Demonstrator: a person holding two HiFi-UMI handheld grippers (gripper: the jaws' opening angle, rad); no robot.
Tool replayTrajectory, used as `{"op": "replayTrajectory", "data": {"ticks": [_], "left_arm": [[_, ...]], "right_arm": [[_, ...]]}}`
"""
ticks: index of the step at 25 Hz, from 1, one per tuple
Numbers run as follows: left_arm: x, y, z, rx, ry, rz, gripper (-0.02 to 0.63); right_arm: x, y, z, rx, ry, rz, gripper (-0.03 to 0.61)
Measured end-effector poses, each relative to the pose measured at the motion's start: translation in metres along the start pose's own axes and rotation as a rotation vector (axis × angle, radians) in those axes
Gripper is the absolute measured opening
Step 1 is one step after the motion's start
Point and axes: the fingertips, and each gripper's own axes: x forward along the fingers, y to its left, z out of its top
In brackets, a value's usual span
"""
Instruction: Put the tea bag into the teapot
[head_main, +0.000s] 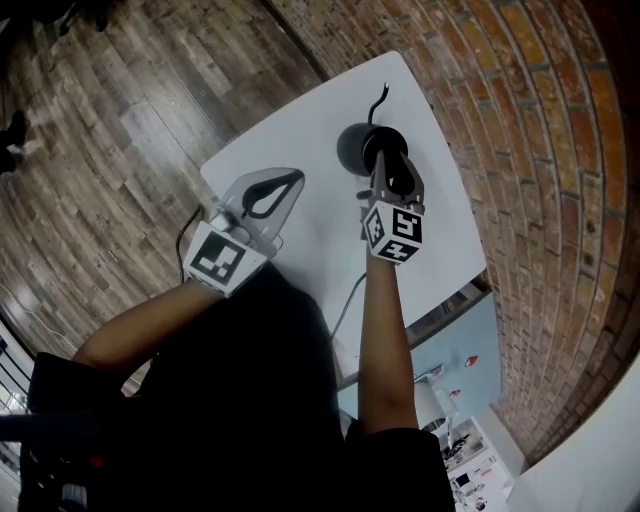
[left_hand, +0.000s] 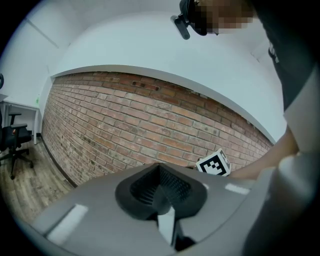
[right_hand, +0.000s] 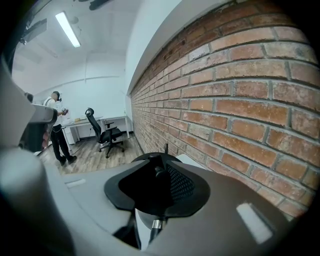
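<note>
Red brick wall (head_main: 540, 150) runs along the far edge of the white table (head_main: 300, 130). Wood-plank floor (head_main: 120, 110) meets the wall's foot. Further along the wall: black office chair (right_hand: 104, 133), white desk (right_hand: 80, 122). White ceiling above, one strip light (right_hand: 68, 29) lit.

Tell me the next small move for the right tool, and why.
Probably lift the right tool straight up slightly. Its jaws appear closed on the lid knob of the teapot, and the teapot must be opened before a tea bag goes in. No tea bag shows in any view; the left tool holds nothing.
</note>
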Motion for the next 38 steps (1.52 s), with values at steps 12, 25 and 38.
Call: {"op": "replayTrajectory", "data": {"ticks": [12,25,38], "left_arm": [[-0.026,-0.012,0.001,0.03,-0.028,-0.006,0.0],[-0.047,-0.028,-0.012,0.03,-0.022,-0.021,0.0],[-0.038,-0.045,-0.018,0.03,-0.044,-0.056,0.0]], "right_arm": [[-0.028,0.001,0.001,0.077,-0.052,-0.03,0.098],[-0.061,0.011,-0.009,0.148,-0.094,-0.074,0.097],[-0.075,0.026,-0.02,0.206,-0.104,-0.076,0.097]]}}
